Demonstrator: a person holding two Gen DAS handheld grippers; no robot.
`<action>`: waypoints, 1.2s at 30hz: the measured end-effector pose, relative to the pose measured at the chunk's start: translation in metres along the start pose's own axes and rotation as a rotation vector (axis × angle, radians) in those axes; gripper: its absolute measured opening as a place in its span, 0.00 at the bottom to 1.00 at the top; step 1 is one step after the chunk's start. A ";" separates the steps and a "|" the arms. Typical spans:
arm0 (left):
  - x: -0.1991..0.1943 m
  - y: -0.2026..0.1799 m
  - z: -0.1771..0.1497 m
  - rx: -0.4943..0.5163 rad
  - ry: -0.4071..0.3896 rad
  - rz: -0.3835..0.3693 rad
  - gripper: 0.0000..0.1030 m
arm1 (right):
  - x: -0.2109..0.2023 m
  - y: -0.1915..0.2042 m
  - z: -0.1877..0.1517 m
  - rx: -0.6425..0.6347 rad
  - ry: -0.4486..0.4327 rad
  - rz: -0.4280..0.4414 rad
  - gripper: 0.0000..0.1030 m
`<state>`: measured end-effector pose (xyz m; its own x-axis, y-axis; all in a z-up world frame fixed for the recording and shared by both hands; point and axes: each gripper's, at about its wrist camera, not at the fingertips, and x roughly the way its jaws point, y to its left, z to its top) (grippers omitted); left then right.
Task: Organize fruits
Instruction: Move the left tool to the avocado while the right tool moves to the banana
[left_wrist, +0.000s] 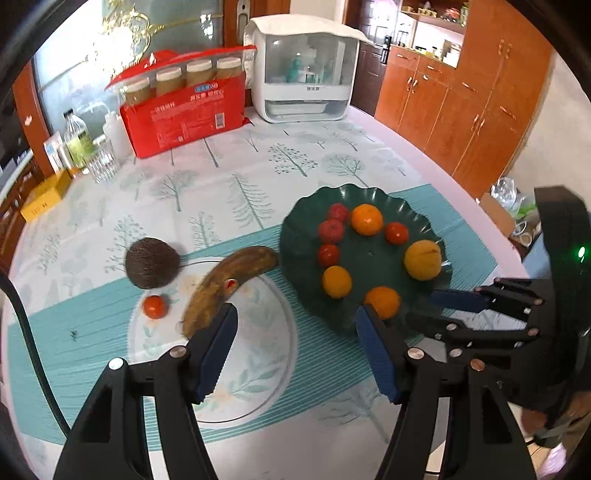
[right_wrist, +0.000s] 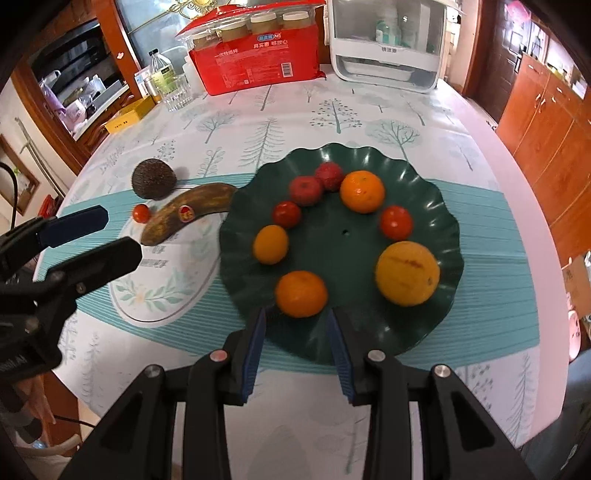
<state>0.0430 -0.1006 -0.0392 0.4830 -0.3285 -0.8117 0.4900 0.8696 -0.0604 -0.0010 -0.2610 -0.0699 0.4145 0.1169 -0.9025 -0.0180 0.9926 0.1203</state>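
Blue-padded left claw (left_wrist: 295, 314): parted, empty; browned banana (left_wrist: 225, 282) just beyond its left finger
Right claw (right_wrist: 295, 317): narrowly parted, gripping nothing; orange (right_wrist: 301, 293) just ahead between tips
Green plate (right_wrist: 436, 206): holds the other fruit; on desk (right_wrist: 369, 122)

1. A home kitchen or dining room: wooden cupboards (left_wrist: 458, 99) line one wall.
2. The table (right_wrist: 491, 155) wears a tree-print cloth.
3. A countertop appliance (left_wrist: 306, 70) stands at its far end.
4. Beside it sit a jar pack (right_wrist: 255, 48), bottle (right_wrist: 161, 72) and glass (right_wrist: 178, 94).
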 end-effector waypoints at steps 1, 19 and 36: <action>-0.003 0.003 -0.001 0.006 -0.004 0.000 0.64 | -0.002 0.004 0.001 0.001 -0.002 0.002 0.34; -0.059 0.151 0.039 -0.053 -0.056 0.032 0.77 | -0.005 0.091 0.073 0.157 -0.056 0.105 0.36; 0.053 0.201 0.064 0.003 0.130 -0.048 0.84 | 0.114 0.106 0.095 0.429 0.176 0.046 0.50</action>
<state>0.2134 0.0336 -0.0576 0.3610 -0.3186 -0.8764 0.5122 0.8531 -0.0992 0.1310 -0.1460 -0.1207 0.2605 0.2012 -0.9443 0.3607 0.8869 0.2885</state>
